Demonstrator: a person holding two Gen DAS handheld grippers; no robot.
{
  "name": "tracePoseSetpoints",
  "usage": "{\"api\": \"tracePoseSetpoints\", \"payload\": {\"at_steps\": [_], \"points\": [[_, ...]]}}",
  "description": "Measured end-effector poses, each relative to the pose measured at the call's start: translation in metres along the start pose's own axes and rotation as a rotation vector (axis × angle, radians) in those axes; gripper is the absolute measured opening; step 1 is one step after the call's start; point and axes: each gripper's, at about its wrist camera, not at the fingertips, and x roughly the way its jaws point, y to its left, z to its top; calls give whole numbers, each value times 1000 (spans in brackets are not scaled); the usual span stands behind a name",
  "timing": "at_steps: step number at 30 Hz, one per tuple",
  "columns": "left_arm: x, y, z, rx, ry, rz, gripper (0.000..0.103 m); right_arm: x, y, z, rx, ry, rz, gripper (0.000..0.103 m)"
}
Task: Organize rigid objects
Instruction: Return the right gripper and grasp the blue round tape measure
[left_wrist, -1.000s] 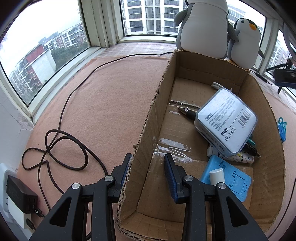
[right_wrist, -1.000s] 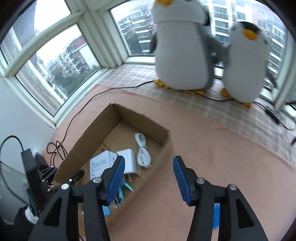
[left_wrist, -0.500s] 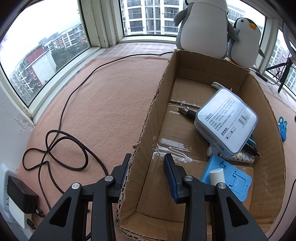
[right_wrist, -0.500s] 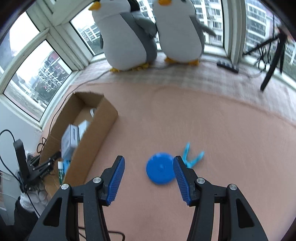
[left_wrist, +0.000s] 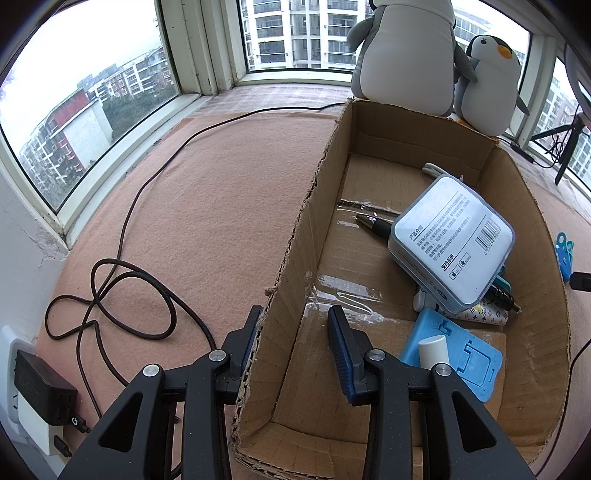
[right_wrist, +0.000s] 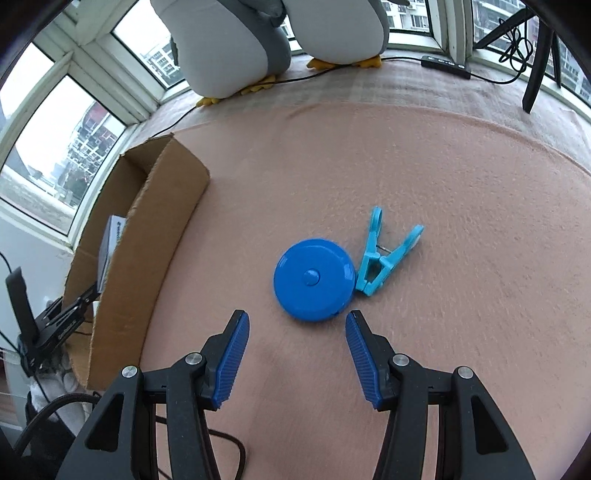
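Just beyond my right gripper, jaws apart and empty, lies a round blue plastic tape-measure case: probably light, stiff, slick, best pinched across its rim.

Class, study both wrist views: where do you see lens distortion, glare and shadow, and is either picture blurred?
Left wrist view: straight window frames bow into curves, packing tape on the cardboard box floor glints, and the image is sharp. Right wrist view: the same fisheye bending, overexposed sky, and only a soft, faint shadow under the blue round case from diffuse daylight.
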Motion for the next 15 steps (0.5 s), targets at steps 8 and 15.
{"api": "tracePoseSetpoints", "payload": {"at_steps": [8,15], "points": [[0,1,1,-2,-1,0,38,11,3,16,-10,-25,-57,62],[0,1,1,-2,-1,0,38,21,18,25,-110,-21,-150,62]]}}
